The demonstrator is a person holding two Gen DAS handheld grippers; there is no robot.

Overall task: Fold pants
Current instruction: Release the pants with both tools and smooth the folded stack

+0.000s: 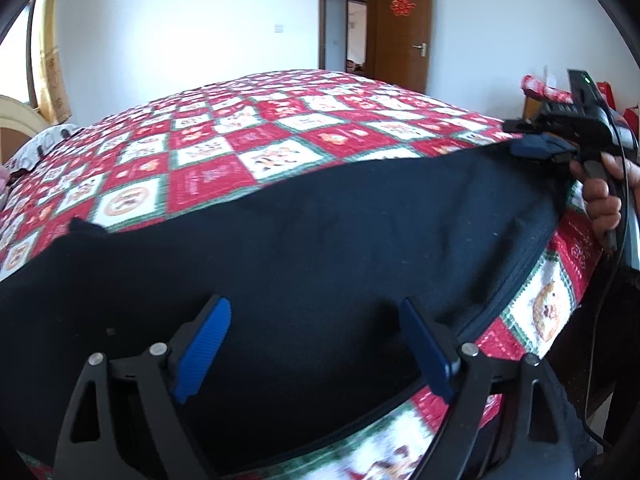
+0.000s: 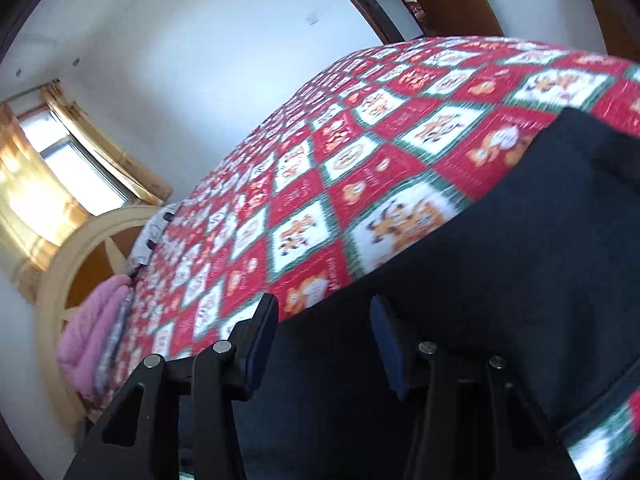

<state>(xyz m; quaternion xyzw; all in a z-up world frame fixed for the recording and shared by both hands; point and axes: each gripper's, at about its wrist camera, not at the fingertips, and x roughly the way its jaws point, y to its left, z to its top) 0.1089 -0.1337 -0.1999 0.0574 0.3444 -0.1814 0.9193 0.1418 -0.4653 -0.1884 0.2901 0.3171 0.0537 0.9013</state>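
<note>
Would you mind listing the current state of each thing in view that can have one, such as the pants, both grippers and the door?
Pants: spread flat across the near edge of the bed, not yet folded.
Left gripper: open, over the pants, holding nothing.
Right gripper: open, fingers apart at the pants' far edge.
Quilt: spread flat over the bed.
Door: open.
Curtains: drawn aside from the window.

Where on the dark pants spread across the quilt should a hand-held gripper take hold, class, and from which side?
Probably at the near hem edge of the pants, coming in low from the quilt edge closest to the person. There the cloth lies flat with a free border, so a finger can slide under it. The left hand-held gripper hovers open above this part.
</note>
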